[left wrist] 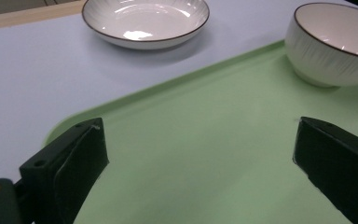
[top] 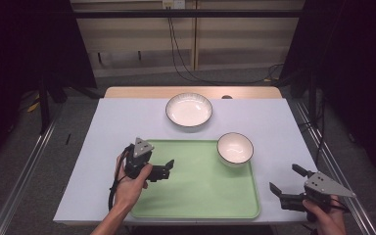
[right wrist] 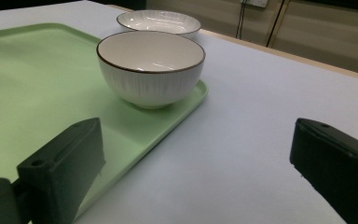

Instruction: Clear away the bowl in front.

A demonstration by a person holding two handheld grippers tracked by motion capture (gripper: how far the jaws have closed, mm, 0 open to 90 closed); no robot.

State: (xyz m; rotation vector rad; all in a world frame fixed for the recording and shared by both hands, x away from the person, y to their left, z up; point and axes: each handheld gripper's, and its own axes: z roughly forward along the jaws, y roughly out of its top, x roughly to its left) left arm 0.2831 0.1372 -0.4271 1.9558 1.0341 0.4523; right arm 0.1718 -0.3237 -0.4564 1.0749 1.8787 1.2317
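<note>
One green tray (top: pixel 196 188) lies on the pale table (top: pixel 117 122). Beyond the tray's far edge sits a shallow plate (top: pixel 188 109); a bowl (top: pixel 235 148) stands in its far right corner. Left gripper (top: pixel 169 169) hovers over the tray's left side, right gripper (top: pixel 286 180) off its right edge, both with jaws apart and empty.

Overhead, two low views (bowl (top: pixel 235 148) shared).

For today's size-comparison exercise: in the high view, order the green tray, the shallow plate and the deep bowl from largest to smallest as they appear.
1. Green tray
2. Shallow plate
3. Deep bowl
</note>
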